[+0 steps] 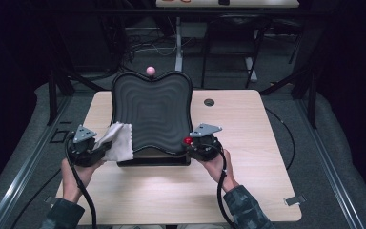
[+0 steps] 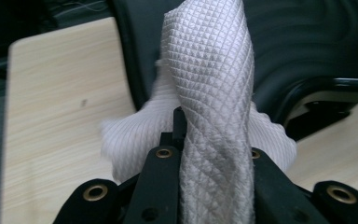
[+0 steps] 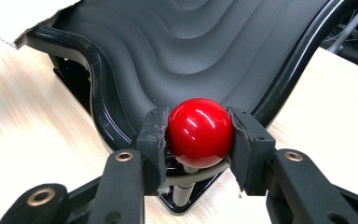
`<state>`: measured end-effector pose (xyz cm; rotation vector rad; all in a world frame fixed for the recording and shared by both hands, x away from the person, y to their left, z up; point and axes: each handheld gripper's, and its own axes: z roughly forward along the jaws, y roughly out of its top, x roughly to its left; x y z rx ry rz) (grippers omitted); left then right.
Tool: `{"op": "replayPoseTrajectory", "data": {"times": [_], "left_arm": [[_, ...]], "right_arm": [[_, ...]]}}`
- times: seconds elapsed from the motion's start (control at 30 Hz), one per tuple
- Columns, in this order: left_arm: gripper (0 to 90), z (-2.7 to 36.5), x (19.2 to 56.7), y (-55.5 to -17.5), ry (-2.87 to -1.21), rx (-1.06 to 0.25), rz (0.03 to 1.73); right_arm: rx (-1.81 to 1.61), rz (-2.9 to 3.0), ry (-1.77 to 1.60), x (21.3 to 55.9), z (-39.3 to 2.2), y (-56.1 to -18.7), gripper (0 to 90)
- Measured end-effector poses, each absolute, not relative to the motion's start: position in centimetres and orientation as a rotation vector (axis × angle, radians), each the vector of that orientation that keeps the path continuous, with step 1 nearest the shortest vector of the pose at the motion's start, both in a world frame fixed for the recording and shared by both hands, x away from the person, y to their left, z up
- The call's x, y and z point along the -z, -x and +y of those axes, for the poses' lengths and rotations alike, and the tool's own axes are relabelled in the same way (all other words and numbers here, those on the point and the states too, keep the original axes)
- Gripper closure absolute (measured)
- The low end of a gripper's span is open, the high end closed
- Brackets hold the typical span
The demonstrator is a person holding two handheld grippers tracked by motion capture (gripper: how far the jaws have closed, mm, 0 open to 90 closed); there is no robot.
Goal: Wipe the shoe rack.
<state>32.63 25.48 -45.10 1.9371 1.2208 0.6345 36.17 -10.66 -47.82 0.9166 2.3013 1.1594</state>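
The right gripper [image 3: 200, 135] clamps the red knob [image 3: 199, 132] at the tray's [image 1: 152, 109] near right corner; the left gripper [image 2: 182, 140] pinches the cloth [image 2: 209, 93] on its near left corner (wipe slowly, keeping the knob steady).

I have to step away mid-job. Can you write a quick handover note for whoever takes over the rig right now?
Left gripper: shut on the white cloth, which drapes over the near left edge of the black ridged board.
Right gripper: shut on the red ball knob at the board's near right corner.
The board stands tilted on the wooden table, with a pink knob at its far edge.
Done: both grips are set.
Left: probably wiping the board; most of its surface isn't covered by the cloth yet.
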Motion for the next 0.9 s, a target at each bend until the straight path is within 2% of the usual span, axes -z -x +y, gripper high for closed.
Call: {"op": "replayPoseTrajectory", "data": {"times": [0.13, 0.33, 0.57, 0.83, 0.87, 0.9], "left_arm": [[84.6, 26.6, 45.0, -32.8, -1.922, -0.681, 1.277], [84.5, 27.4, 45.3, -32.9, -1.892, -0.659, 1.301], [84.6, 25.8, 44.3, -32.0, -1.875, -0.657, 1.231], [84.6, 23.9, 46.4, -31.4, -1.964, -0.636, 1.226], [84.6, 23.8, 46.7, -31.4, -1.971, -0.631, 1.226], [84.6, 23.7, 46.9, -31.5, -1.977, -0.63, 1.227]], "right_arm": [[-1.163, 2.303, -0.916, 47.8, -10.7, -36.2, 60.2], [-1.169, 2.305, -0.912, 47.8, -10.7, -36.2, 60.2], [-1.183, 2.304, -0.919, 47.9, -10.8, -36.2, 60.0], [-1.176, 2.313, -0.935, 47.7, -10.8, -36.3, 59.5], [-1.171, 2.319, -0.948, 47.6, -10.7, -36.4, 55.0], [-1.171, 2.319, -0.948, 47.6, -10.7, -36.4, 55.0]]}}
